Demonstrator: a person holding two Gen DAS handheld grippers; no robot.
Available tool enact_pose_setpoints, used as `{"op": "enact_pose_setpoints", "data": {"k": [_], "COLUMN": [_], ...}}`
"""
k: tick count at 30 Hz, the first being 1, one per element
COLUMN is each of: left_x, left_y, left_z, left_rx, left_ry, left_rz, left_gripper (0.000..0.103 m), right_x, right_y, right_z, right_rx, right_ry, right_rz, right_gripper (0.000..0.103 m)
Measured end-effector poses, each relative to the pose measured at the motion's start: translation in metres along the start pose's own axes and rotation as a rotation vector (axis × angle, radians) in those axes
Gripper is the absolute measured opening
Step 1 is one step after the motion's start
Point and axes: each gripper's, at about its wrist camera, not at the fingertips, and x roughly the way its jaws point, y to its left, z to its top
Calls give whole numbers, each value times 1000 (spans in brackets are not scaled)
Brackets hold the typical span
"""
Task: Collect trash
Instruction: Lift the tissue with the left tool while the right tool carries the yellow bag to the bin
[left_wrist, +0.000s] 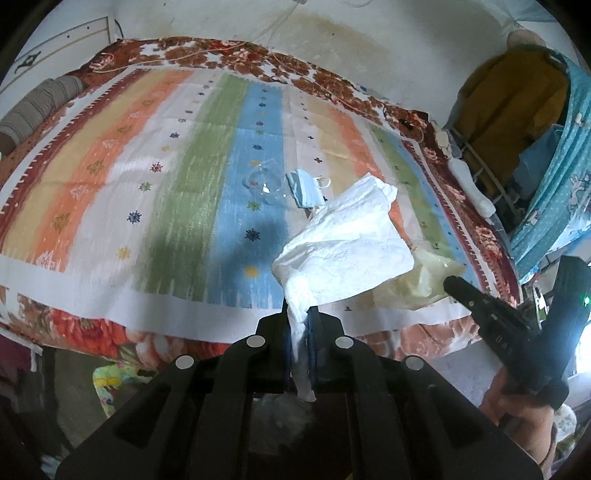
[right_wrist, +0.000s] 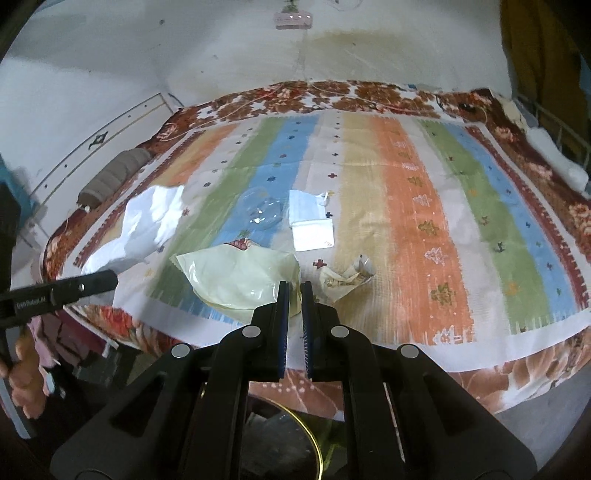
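My left gripper (left_wrist: 300, 317) is shut on a white tissue (left_wrist: 343, 247) and holds it up over the near edge of the striped cloth (left_wrist: 166, 177); the tissue also shows in the right wrist view (right_wrist: 147, 225). My right gripper (right_wrist: 293, 288) is shut on the edge of a pale yellow plastic bag (right_wrist: 240, 277), also seen in the left wrist view (left_wrist: 417, 284). On the cloth lie a clear plastic lid (right_wrist: 263, 211), a blue face mask (right_wrist: 308, 218) and a crumpled wrapper (right_wrist: 345, 278).
The striped cloth (right_wrist: 443, 229) covers a bed with a floral blanket (right_wrist: 369, 94) against a white wall. A grey bolster (right_wrist: 110, 177) lies at the left. A rack with clothes (left_wrist: 509, 110) stands at the right. A gold-rimmed container (right_wrist: 306, 435) sits below.
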Motion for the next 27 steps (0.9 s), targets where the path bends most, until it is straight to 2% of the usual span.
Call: {"op": "enact_pose_setpoints", "data": {"k": [16, 21, 27], "left_x": [-18, -17, -16], "left_y": [-6, -7, -5], "left_z": [-53, -70, -91], "left_rx": [-37, -45, -67], "left_ry": [-7, 4, 19], "left_rz": [-29, -26, -5], "left_gripper": [6, 6, 6], "right_x": [-34, -35, -36], "right_y": [14, 9, 16], "right_z": [-53, -67, -92], "right_rx": [-13, 11, -23], "right_ry": [8, 27, 55], "right_rz": [45, 50, 30], "right_gripper": [6, 6, 6]}}
